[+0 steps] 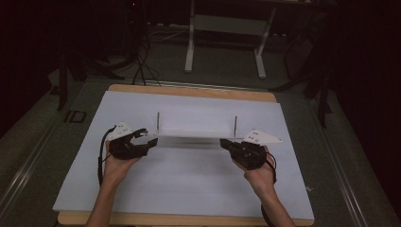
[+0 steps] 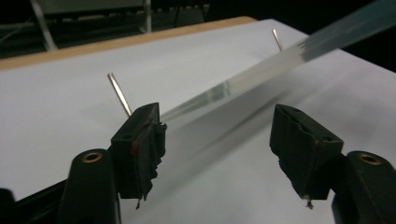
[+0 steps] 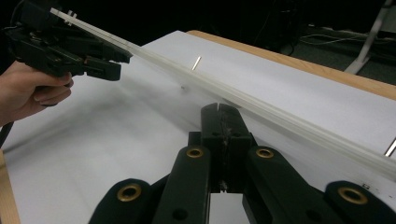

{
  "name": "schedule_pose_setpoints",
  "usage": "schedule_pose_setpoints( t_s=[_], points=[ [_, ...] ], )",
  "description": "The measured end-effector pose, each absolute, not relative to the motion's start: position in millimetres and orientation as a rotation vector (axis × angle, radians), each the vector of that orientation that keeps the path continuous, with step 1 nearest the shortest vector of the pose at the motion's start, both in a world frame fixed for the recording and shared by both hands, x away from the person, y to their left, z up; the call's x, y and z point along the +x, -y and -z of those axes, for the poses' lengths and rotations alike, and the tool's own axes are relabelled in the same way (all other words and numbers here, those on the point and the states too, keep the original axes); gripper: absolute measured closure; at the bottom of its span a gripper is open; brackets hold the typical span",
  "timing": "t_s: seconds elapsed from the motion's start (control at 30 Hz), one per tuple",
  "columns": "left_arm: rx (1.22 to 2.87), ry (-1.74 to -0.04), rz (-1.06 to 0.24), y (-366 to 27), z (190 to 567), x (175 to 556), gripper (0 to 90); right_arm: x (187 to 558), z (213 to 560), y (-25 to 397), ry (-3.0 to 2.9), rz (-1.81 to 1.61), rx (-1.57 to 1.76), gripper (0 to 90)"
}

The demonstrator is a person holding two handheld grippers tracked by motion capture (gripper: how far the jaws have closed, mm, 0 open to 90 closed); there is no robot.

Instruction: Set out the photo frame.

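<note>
A long clear plate (image 1: 196, 133) hangs a little above the white board (image 1: 189, 184), between two thin upright metal pins (image 1: 158, 122) (image 1: 235, 124). My left gripper (image 1: 146, 137) is open at the plate's left end; in the left gripper view the clear edge (image 2: 233, 84) runs from beside the left jaw toward the upper right, and the left gripper (image 2: 215, 116) holds nothing. My right gripper (image 1: 226, 143) is shut at the plate's near right corner. In the right gripper view the plate (image 3: 261, 109) passes just past the right gripper (image 3: 219, 109) tips, with nothing visible between them.
The board lies on a wooden table whose edge (image 1: 189, 91) shows at the back. Behind the table stands a metal frame (image 1: 222, 28), and cables (image 1: 142, 66) trail on the dark floor. The board in front of both hands is bare.
</note>
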State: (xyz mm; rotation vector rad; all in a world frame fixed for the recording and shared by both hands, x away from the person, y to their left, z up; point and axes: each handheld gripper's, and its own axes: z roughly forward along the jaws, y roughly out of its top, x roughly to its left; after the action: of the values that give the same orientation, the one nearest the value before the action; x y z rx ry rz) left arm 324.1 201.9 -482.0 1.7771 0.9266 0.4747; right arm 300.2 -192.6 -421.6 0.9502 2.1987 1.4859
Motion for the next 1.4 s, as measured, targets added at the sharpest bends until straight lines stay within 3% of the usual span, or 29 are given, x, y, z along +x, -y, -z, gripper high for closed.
schedule_pose_setpoints(
  t_s=[0.33,0.47,1.03,1.27,1.4],
  points=[
    [1.742,-0.827,-0.516,-193,473,330,27.8,302,422,196,-2.192,-1.488,0.962,90.0],
    [1.753,-0.814,-0.526,-188,474,332,35.0,303,422,198,-2.183,-1.483,0.969,90.0],
    [1.724,-0.863,-0.561,-184,466,340,37.0,309,418,224,-2.117,-1.349,0.992,84.5],
    [1.708,-0.890,-0.557,-184,461,347,37.1,319,434,241,-2.132,-1.265,0.982,78.4],
    [1.702,-0.902,-0.557,-183,459,351,37.1,333,446,253,-2.134,-1.216,1.030,70.3]
  ],
)
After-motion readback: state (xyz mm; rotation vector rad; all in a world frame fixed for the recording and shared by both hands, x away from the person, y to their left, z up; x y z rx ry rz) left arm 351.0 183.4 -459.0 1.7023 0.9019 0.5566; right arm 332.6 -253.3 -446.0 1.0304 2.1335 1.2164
